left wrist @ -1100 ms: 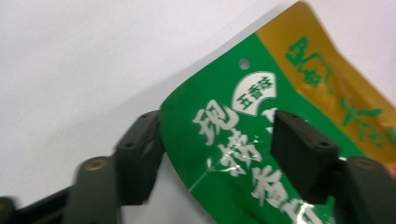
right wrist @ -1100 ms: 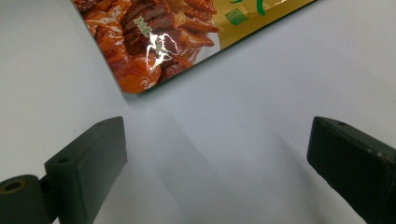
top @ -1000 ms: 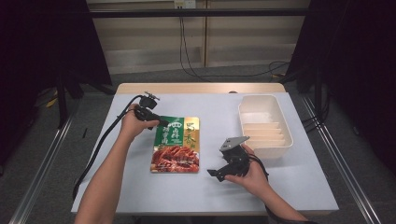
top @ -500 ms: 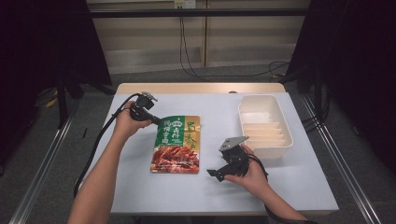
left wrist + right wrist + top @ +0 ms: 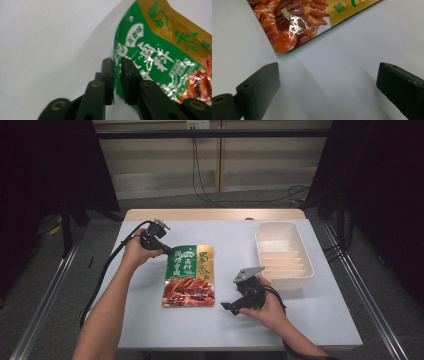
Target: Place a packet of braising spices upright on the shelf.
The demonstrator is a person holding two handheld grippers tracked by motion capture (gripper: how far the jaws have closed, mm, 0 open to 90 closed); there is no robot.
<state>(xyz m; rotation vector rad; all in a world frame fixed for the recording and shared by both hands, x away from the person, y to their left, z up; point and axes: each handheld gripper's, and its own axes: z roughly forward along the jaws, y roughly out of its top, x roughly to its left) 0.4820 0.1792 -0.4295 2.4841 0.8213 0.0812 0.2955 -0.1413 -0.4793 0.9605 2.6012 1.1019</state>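
glossy green-and-gold foil pouch (image 5: pixel 190 275) flat on matte table (image 5: pixel 150 320), left gripper (image 5: pixel 117 75) pinching its edge, right gripper (image 5: pixel 327 82) low, jaws spread wide

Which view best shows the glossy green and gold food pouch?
The high view: the whole glossy green and gold food pouch lies flat. The left gripper view shows its pinched top edge; the right gripper view, one bottom corner.

Counter (image 5: pixel 150 320): pale blue-grey top, wooden strip along the far edge. On it: one green-and-gold food pouch (image 5: pixel 191 276), flat, its far left corner at the left hand-held gripper (image 5: pixel 167 251), its near edge just left of the right hand-held gripper (image 5: pixel 229 308). One white ridged tray (image 5: pixel 283 254), beyond and right of the right hand-held gripper.
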